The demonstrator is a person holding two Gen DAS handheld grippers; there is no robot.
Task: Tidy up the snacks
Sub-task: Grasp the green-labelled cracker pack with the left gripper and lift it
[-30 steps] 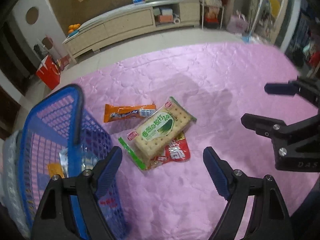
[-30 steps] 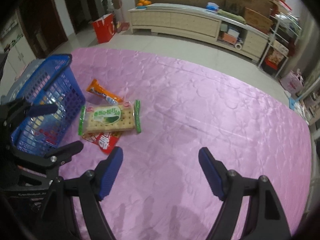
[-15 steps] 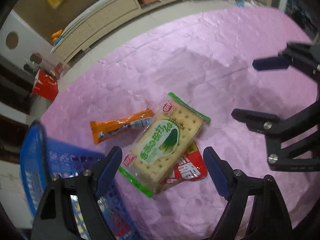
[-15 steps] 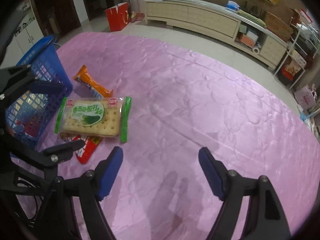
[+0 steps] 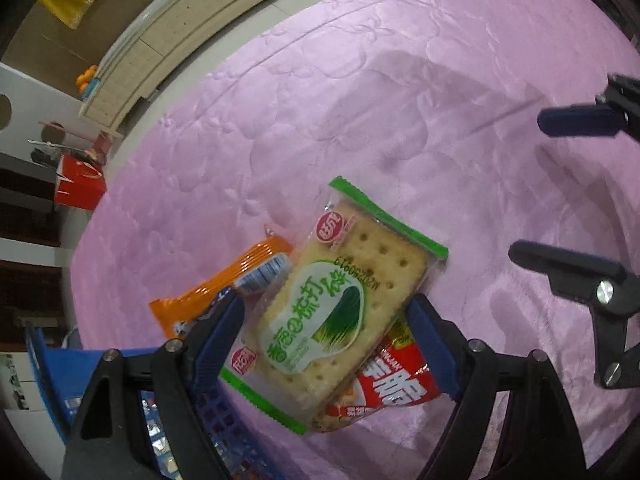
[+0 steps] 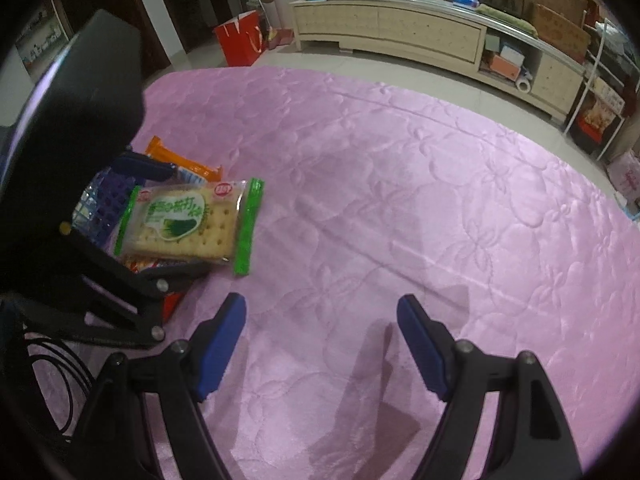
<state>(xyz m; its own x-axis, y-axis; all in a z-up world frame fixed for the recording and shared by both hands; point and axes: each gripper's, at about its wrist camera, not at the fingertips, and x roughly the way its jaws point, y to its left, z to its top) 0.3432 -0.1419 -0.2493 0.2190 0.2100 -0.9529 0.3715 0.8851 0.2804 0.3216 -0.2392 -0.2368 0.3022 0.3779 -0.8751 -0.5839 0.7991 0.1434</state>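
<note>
A green-edged cracker pack lies on the pink quilted cloth, on top of a red snack packet and against an orange snack bar. My left gripper points steeply down and stands open, with one blue pad on each long side of the cracker pack; no squeeze shows. In the right wrist view the cracker pack sits between the left gripper's fingers. My right gripper hangs open over bare cloth to the right, with nothing between its fingers. The blue basket is at the lower left.
The basket holds several wrapped snacks. Beyond the cloth's far edge is tiled floor, a long beige cabinet and a red paper bag. My right gripper stands right of the snack pile.
My left gripper has come down and forward from beside the basket onto the cracker pack, rolling as it went. The right gripper sank a little. Both kept their jaws wide.
</note>
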